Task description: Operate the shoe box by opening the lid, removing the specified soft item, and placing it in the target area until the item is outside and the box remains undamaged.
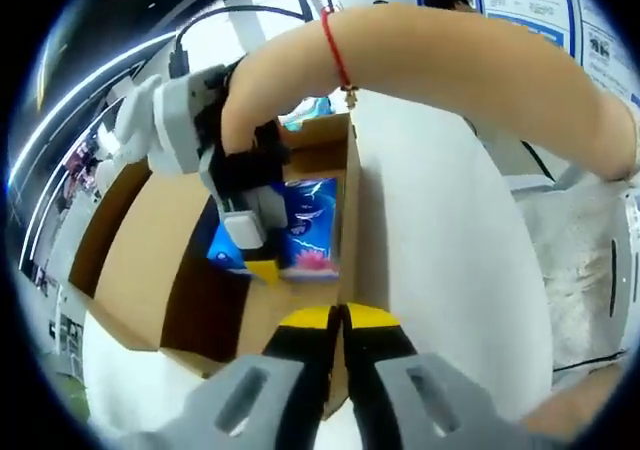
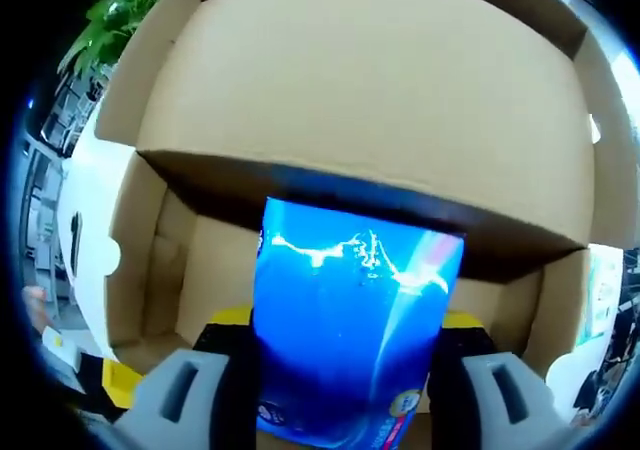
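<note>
White counter (image 1: 440,270) carries the open box (image 1: 130,260) — brown cardboard, its lid (image 2: 360,90) thrown back. From my left claw (image 1: 340,320), whose yellow-tipped jaws are pressed together on nothing just at the box's near rim, I see my forearm (image 1: 420,60) with a red string (image 1: 335,48) at the wrist reaching across, and my right claw (image 1: 255,255) down inside the box at the blue pack (image 1: 310,225). From my right claw (image 2: 345,370) the pack (image 2: 350,330) sits between the two jaws — gripped, it seems, though the contact itself is hidden. It is inside the box, in front of the lid's hinge wall.
</note>
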Tool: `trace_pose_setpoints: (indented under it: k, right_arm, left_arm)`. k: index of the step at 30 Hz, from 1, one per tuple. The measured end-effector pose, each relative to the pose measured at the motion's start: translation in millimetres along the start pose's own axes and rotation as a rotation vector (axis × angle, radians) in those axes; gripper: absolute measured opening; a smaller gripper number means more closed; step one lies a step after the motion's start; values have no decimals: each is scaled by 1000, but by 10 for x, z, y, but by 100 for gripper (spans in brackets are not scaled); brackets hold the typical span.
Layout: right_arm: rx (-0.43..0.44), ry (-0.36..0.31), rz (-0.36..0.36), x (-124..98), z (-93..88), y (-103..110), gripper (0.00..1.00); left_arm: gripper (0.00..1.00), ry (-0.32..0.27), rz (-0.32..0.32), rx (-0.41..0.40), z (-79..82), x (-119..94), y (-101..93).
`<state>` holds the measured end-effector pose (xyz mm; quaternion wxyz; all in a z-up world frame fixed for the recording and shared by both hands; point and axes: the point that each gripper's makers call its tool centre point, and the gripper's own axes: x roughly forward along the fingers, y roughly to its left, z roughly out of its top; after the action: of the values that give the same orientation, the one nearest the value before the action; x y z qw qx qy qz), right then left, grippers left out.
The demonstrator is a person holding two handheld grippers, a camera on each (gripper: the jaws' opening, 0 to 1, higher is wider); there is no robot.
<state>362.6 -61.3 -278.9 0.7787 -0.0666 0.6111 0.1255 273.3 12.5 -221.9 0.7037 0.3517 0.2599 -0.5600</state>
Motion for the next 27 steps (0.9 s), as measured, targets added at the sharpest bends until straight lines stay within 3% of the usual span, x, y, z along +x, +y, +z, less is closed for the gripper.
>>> trace_pose_setpoints:
  k: [27]
  right_arm:
    - [1,-96,-25,-747,178,-164,66]
  left_arm:
    - [3,6,12,17,1,12,-5]
